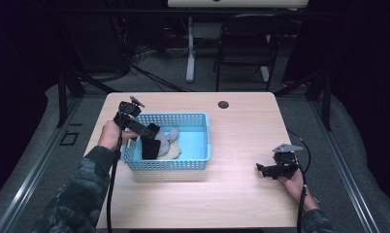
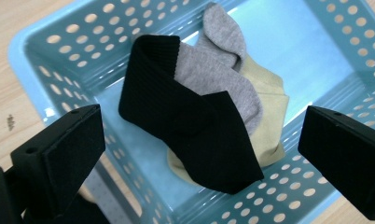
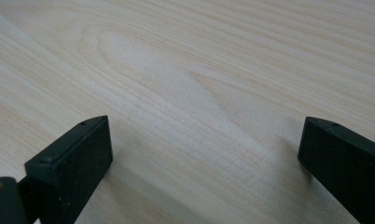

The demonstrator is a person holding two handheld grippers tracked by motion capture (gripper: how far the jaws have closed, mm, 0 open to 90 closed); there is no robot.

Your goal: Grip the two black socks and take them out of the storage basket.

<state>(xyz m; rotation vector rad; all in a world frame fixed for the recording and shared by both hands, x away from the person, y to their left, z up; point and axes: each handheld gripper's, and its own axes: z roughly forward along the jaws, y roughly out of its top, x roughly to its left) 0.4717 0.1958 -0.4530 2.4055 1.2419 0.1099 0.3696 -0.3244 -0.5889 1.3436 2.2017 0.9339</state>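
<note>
The left gripper (image 1: 145, 130) hangs over the blue basket (image 1: 199, 160), jaws spread wide and empty, above a black sock (image 2: 195, 135) lying across grey (image 2: 218, 79) and yellow (image 2: 272, 116) socks. The right gripper (image 1: 266, 170), likewise wide and empty, hovers near the bare wooden table (image 1: 241, 194).

The left gripper (image 1: 145, 131) is raised with jaws spread wide, while the right gripper (image 1: 264, 169) sits low, jaws likewise apart.

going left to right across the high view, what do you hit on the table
left gripper → blue basket holding the socks → bare table → right gripper
</note>
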